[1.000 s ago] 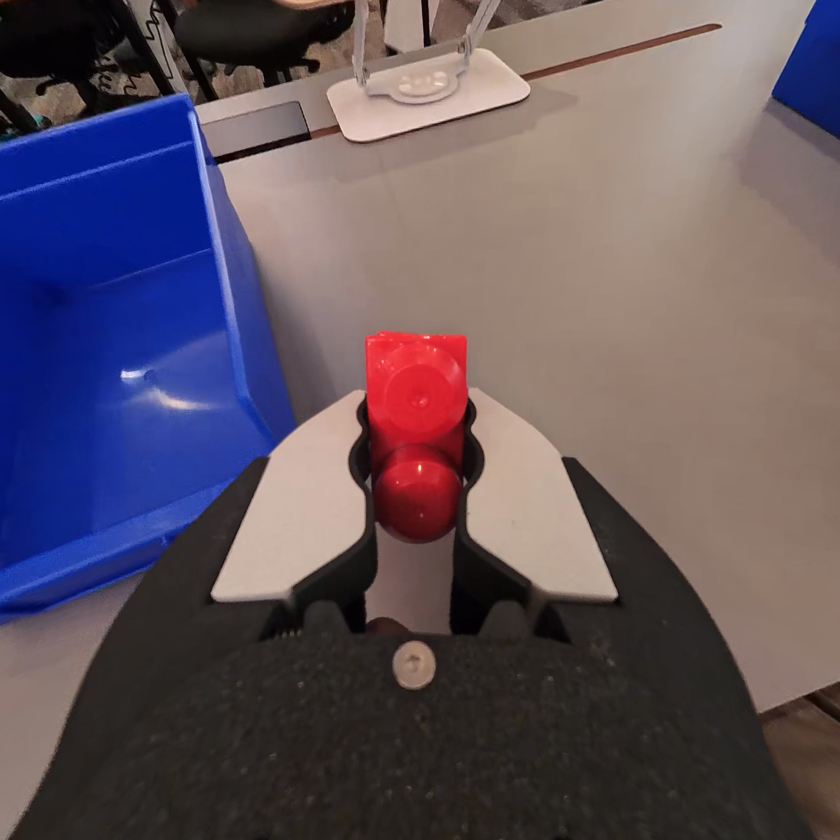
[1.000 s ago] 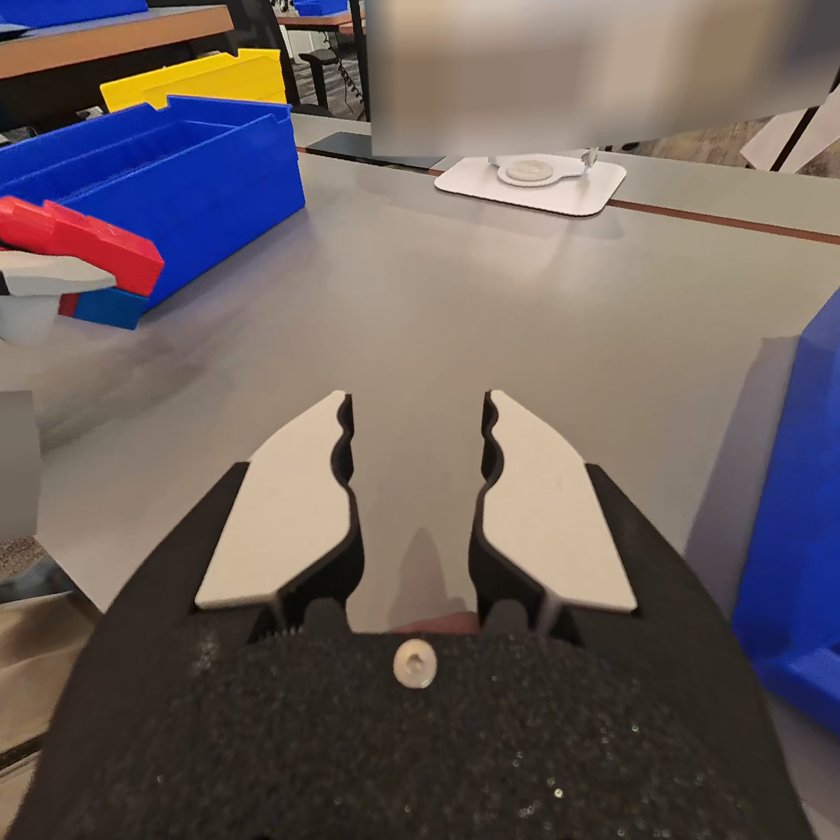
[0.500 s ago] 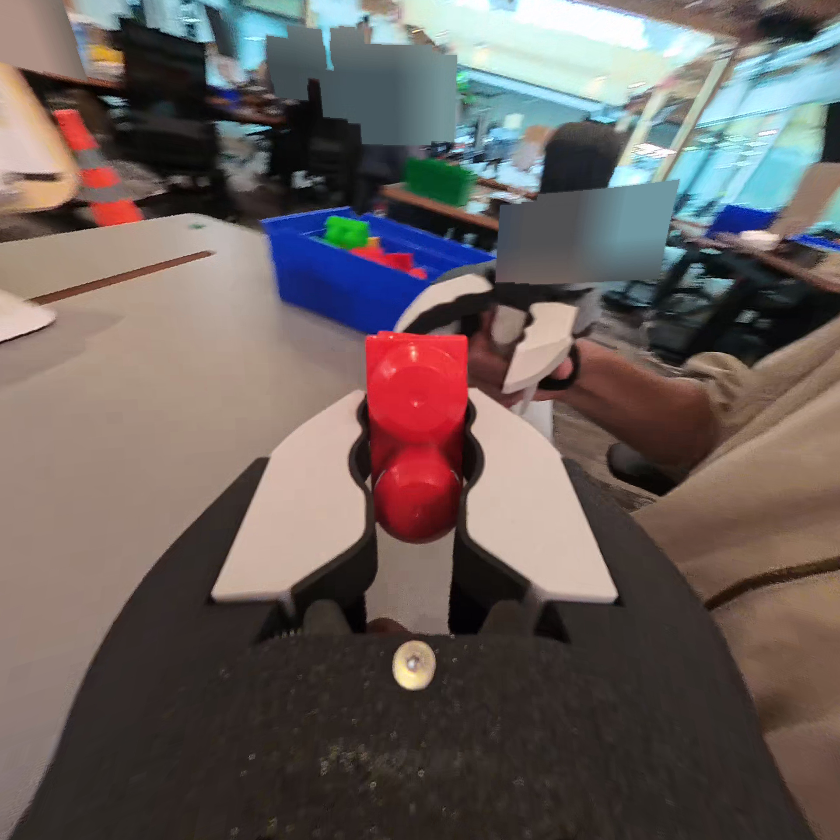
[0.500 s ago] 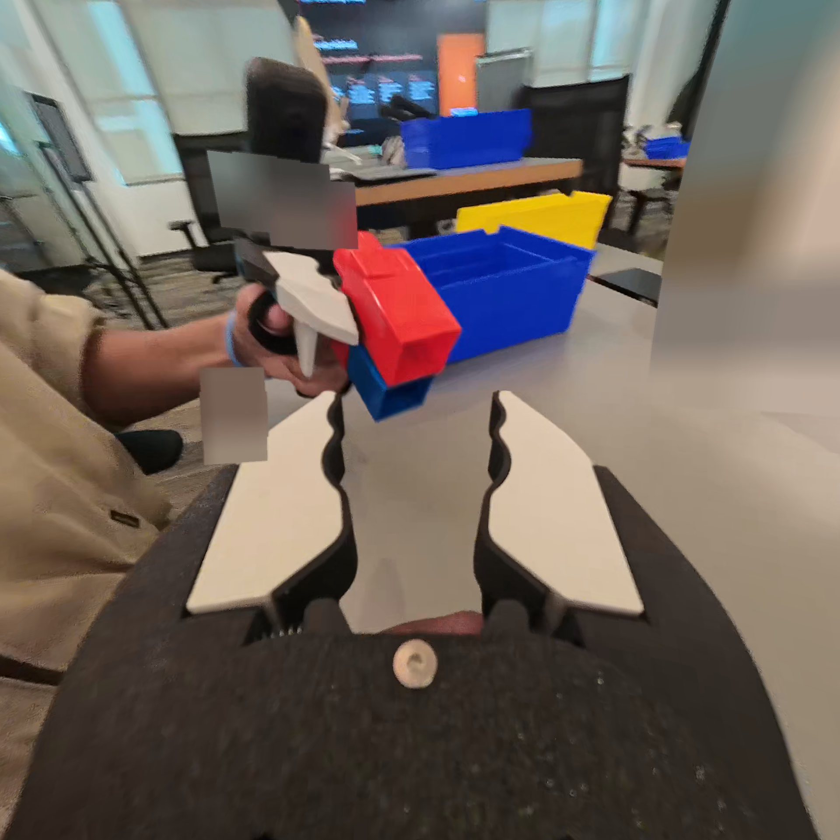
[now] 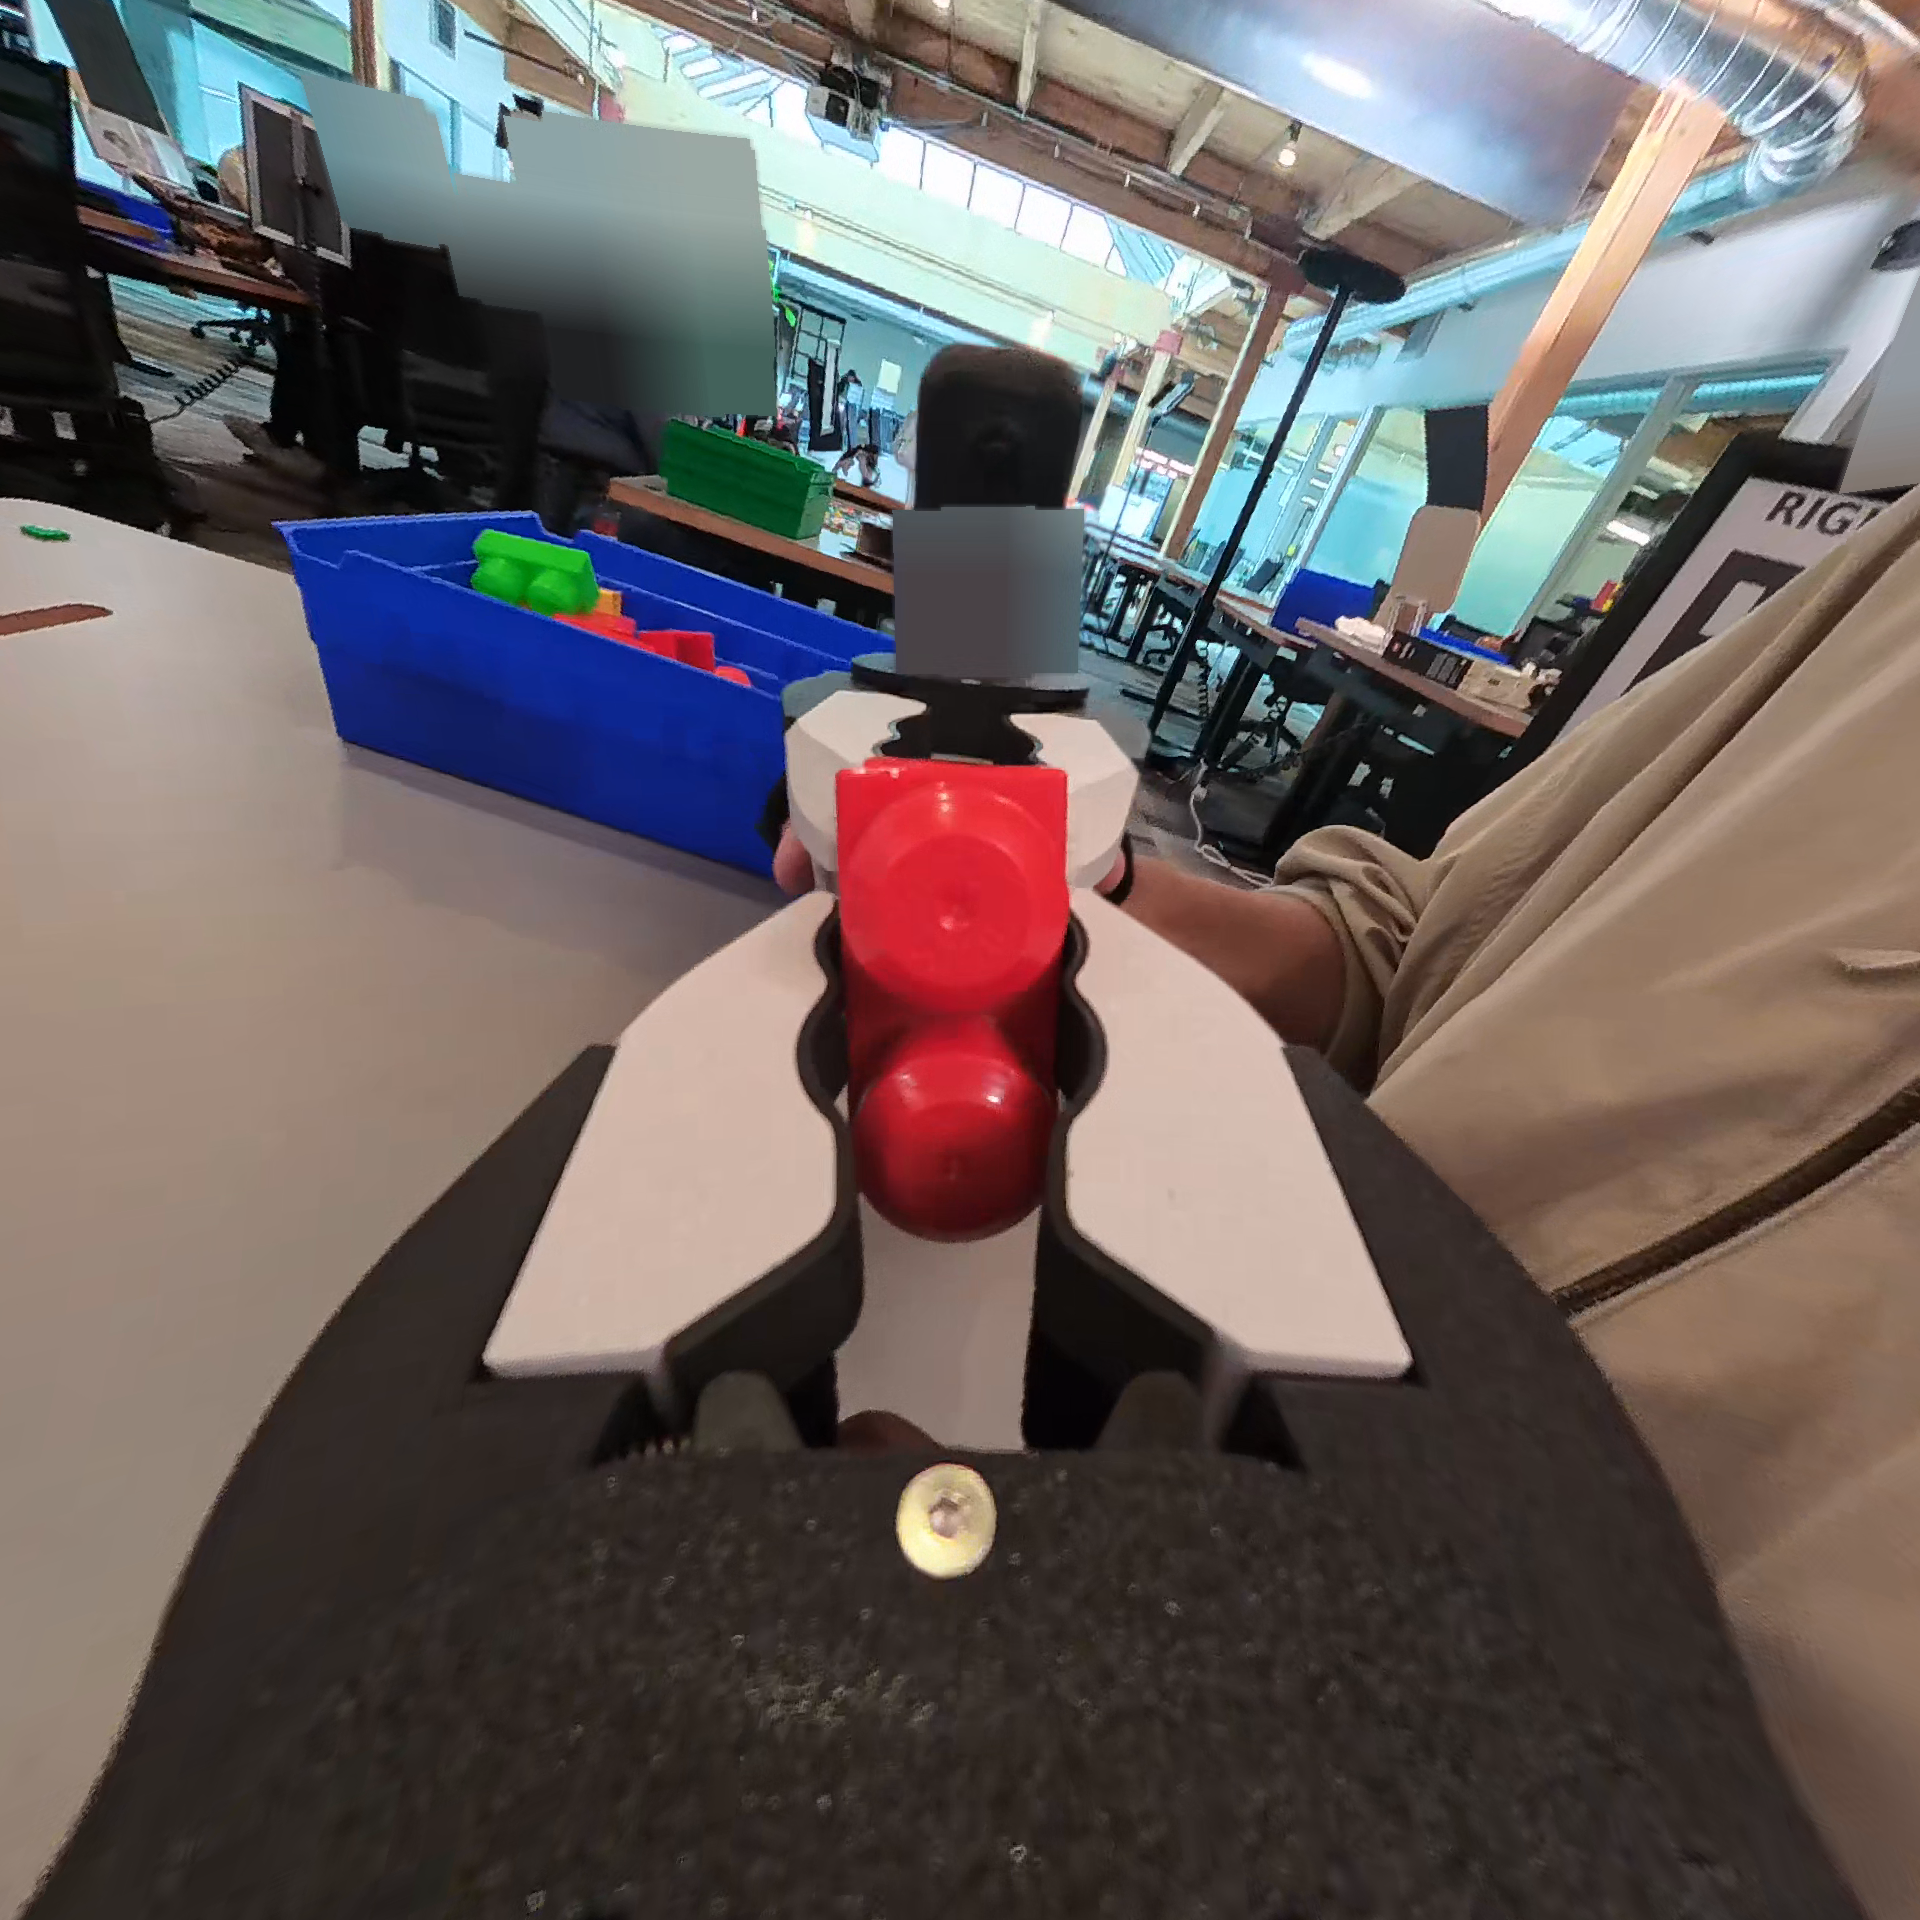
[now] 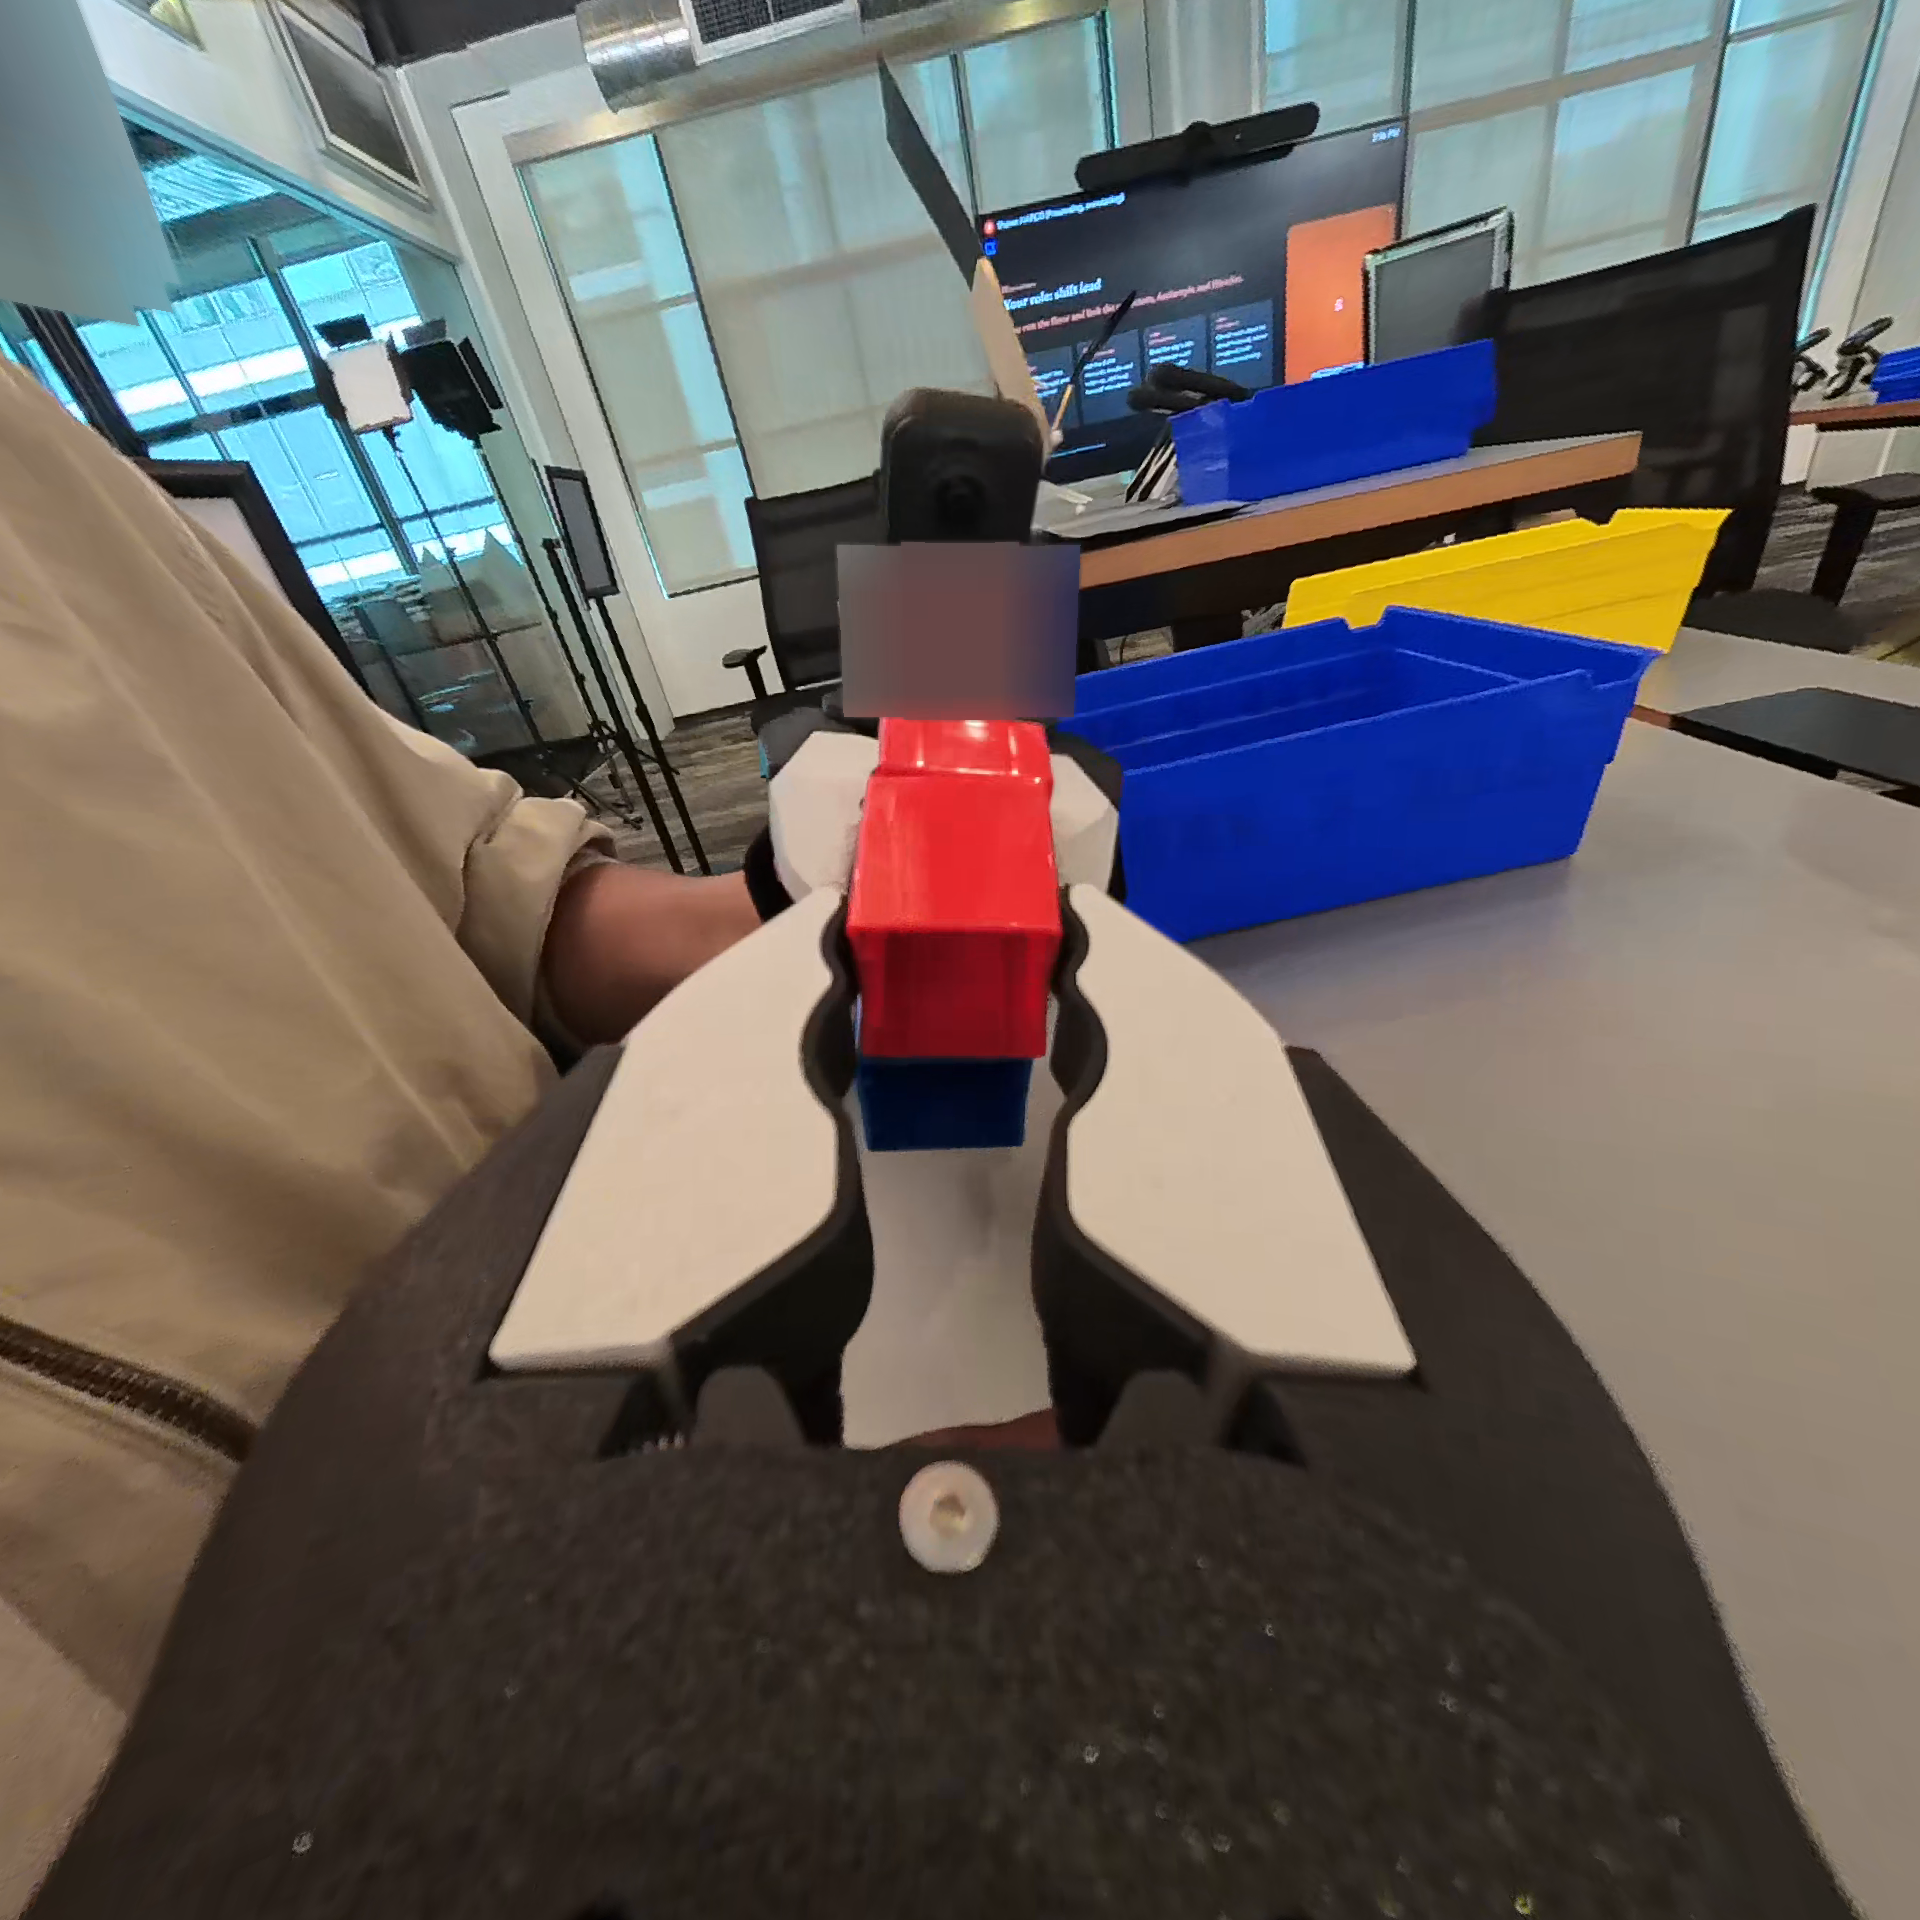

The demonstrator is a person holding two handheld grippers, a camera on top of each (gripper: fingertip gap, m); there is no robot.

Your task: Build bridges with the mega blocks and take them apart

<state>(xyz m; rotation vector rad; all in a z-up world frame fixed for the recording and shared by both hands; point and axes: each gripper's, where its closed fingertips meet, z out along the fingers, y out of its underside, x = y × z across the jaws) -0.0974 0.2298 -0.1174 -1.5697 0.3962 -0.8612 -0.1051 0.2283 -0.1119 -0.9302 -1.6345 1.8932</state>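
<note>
In the left wrist view my left gripper (image 5: 951, 914) is shut on a red mega block (image 5: 951, 904) with two round studs facing me, held above the grey table (image 5: 208, 935). My right gripper's white fingers (image 5: 821, 774) flank its far end. In the right wrist view my right gripper (image 6: 954, 904) is shut on the other end of the red block (image 6: 951, 894). A blue block (image 6: 940, 1107) is attached under it. The left gripper's fingers (image 6: 816, 821) show behind the block. Both grippers face each other with the block stack between them.
A blue bin (image 5: 540, 717) with green (image 5: 530, 571) and red blocks stands on the table behind the grippers in the left wrist view. An empty blue bin (image 6: 1351, 800) and a yellow bin (image 6: 1507, 571) stand at the right in the right wrist view. A person's beige sleeve (image 6: 208, 831) is close by. My left and right fingertips are right by each other.
Both grippers swung round to face each other. My right gripper, open before, moved onto the far end of the red and blue blocks and closed on it. My left gripper kept its hold.
</note>
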